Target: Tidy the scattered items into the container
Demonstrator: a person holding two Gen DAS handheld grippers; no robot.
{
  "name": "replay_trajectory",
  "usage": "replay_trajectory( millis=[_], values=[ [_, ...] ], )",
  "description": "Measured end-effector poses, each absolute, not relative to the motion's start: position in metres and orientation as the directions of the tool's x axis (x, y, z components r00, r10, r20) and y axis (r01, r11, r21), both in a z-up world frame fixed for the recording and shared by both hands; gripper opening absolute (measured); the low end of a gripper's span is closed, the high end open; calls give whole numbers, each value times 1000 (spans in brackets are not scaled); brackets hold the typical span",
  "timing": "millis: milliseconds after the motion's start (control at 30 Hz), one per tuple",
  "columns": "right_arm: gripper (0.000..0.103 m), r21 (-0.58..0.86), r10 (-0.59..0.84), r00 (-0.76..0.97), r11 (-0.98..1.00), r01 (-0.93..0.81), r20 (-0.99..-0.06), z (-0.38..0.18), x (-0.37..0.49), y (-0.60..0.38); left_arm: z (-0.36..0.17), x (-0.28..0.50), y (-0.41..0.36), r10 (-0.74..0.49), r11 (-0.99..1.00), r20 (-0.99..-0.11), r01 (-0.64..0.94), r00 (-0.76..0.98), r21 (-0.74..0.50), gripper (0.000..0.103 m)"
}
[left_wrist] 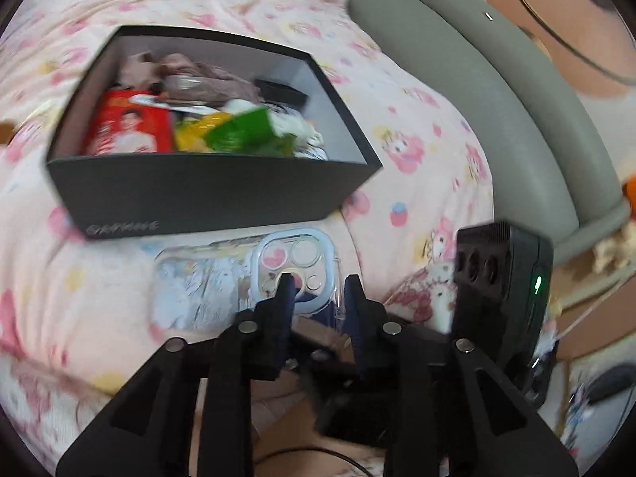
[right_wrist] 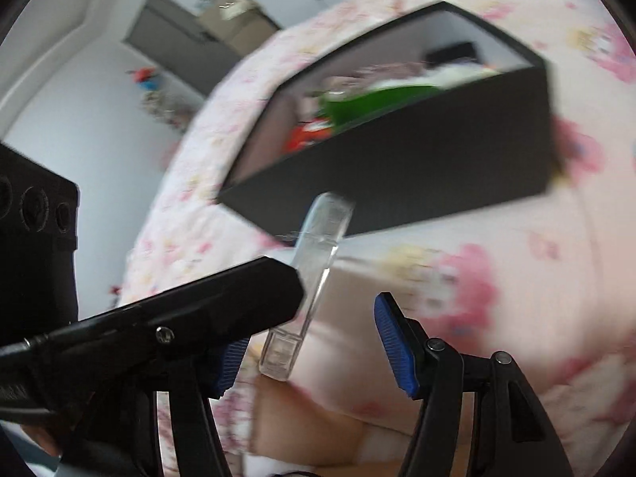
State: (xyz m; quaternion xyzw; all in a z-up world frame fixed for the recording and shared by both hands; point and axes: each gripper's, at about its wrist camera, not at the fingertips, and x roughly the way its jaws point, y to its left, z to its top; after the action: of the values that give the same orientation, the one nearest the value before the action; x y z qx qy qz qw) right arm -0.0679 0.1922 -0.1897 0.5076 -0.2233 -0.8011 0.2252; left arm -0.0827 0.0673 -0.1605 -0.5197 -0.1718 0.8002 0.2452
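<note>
A dark grey box (left_wrist: pixel 206 190) sits on the pink bed cover, holding a red packet (left_wrist: pixel 127 127), a green packet (left_wrist: pixel 242 131), cloth and other items. A clear phone case (left_wrist: pixel 238 278) is in front of the box, edge-on in the right wrist view (right_wrist: pixel 314 270). My left gripper (left_wrist: pixel 318 290) is closed on the case's camera end, holding it. My right gripper (right_wrist: pixel 314 342) is open beside the case, fingers either side of its lower end, not touching. The box shows in the right wrist view (right_wrist: pixel 397 167) too.
The floral pink bed cover (left_wrist: pixel 417 127) is soft and uneven. A grey padded headboard rim (left_wrist: pixel 497 111) curves along the right. The right gripper's black camera body (left_wrist: pixel 501 290) is close at the left gripper's right. A wall and cabinet (right_wrist: pixel 179 28) lie beyond the bed.
</note>
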Motion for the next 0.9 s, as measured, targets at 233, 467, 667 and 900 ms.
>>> replay_trajectory(
  millis=[233,467,667,900],
  values=[
    [60,412,-386,-424,-911,32,-819,-187,-71,211,-186,-103,62,556,-830,-769,-176,-316,-529,35],
    [60,395,-352,-443,-919,-5,-824,-196,-89,221,-234,-107,12,450,-877,-830,12,-330,-480,35],
    [60,382,-318,-452,-922,-56,-833,-207,-104,225,-258,-109,-18,481,-832,-813,123,-328,-541,31],
    [60,422,-334,-372,-887,-187,-866,-233,-109,244,-255,-105,-28,463,-820,-803,164,-374,-549,22]
  ],
)
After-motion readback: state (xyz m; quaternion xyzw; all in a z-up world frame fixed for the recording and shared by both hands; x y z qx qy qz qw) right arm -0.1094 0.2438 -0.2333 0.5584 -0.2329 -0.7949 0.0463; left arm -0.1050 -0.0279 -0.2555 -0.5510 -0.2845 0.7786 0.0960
